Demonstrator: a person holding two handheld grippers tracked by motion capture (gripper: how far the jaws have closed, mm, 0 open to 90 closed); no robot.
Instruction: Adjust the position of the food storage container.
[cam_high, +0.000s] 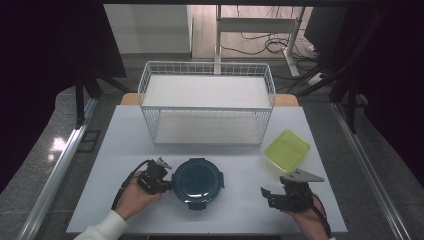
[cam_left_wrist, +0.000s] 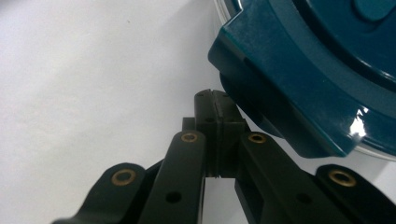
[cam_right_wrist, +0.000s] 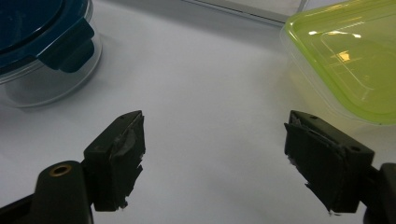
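Closed left jaws touch round clear container (cam_high: 198, 182) with dark teal clip lid; right jaws wide

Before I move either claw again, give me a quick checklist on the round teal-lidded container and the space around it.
1. Left claw shut: ok, its jaws are pressed together with nothing between them.
2. Left claw at the round container: ok, it sits right beside a lid latch; actual contact cannot tell.
3. Right claw open and free: ok, its jaws stand wide apart over bare table.
4. Container lid fully latched: cannot tell; one latch looks folded down, the others are unclear.
5. Green container apart from the round one: ok.
6. Wire rack shelves free: ok.
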